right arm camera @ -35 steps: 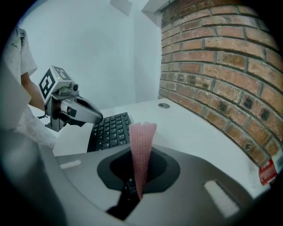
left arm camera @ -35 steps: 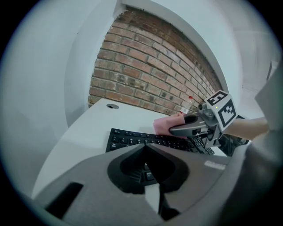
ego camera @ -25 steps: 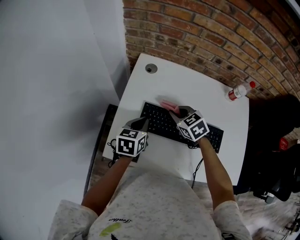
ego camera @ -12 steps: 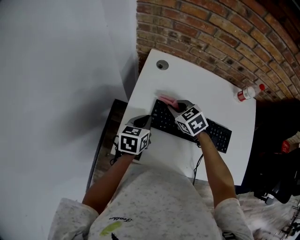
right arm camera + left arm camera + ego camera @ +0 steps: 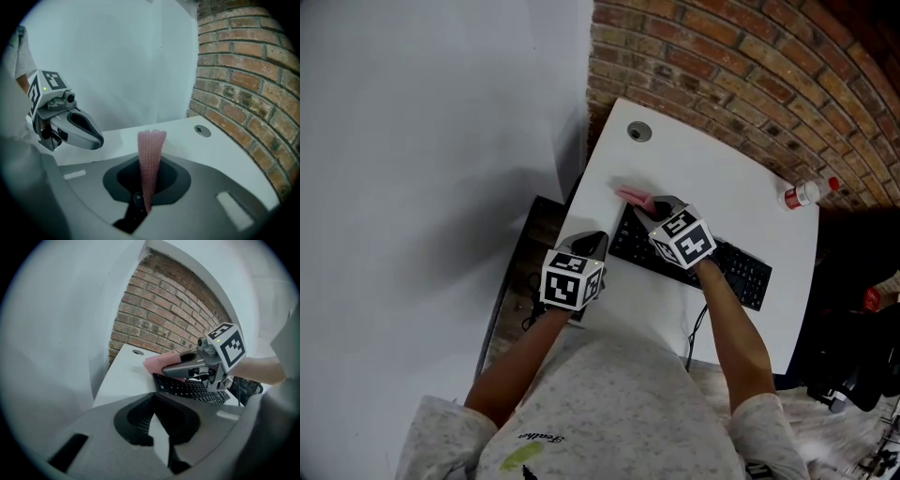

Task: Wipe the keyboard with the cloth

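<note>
I held right gripper (image 5: pixel 652 207) pinched on pink cloth (image 5: pixel 630 196), frame centre, by keyboard (image 5: pixel 741 272) left end, left gripper (image 5: pixel 594 240) closed, empty

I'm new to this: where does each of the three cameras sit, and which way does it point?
Head view: on the person's head, looking steeply down at the table and keyboard; both forearms, left claw and right claw show.
Left gripper view: rides the left claw, facing the brick wall; its own shut claw shows below.
Right gripper view: rides the right claw, facing the white wall; its claw pinches the pink cloth.
Shared: each gripper view sees the other claw; all show the table.
</note>
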The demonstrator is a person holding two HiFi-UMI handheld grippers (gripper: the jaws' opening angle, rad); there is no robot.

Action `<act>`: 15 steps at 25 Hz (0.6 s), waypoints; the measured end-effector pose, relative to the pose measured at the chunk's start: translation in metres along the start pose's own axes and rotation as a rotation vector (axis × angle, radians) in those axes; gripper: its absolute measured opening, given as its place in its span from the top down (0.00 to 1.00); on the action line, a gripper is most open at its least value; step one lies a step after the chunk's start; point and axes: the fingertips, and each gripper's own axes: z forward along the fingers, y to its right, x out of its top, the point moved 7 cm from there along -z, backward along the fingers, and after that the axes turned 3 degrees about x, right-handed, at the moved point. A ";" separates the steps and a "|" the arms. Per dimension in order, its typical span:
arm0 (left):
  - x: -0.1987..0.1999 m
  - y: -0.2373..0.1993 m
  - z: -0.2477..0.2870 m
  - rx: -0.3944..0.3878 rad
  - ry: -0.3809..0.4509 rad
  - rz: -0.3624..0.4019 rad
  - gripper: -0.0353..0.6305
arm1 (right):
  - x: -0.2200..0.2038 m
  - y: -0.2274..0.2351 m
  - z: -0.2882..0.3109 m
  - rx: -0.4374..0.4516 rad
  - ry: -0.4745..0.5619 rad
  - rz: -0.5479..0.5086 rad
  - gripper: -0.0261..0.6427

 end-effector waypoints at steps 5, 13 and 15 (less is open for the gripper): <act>0.002 -0.008 -0.005 0.000 0.004 -0.009 0.95 | 0.012 -0.005 0.007 0.014 -0.012 -0.037 0.92; 0.000 -0.021 -0.011 0.002 0.012 -0.024 0.95 | 0.025 -0.020 0.019 0.048 -0.052 -0.123 0.92; 0.000 -0.023 -0.013 0.006 0.014 -0.019 0.95 | 0.026 -0.024 0.021 0.052 -0.070 -0.163 0.92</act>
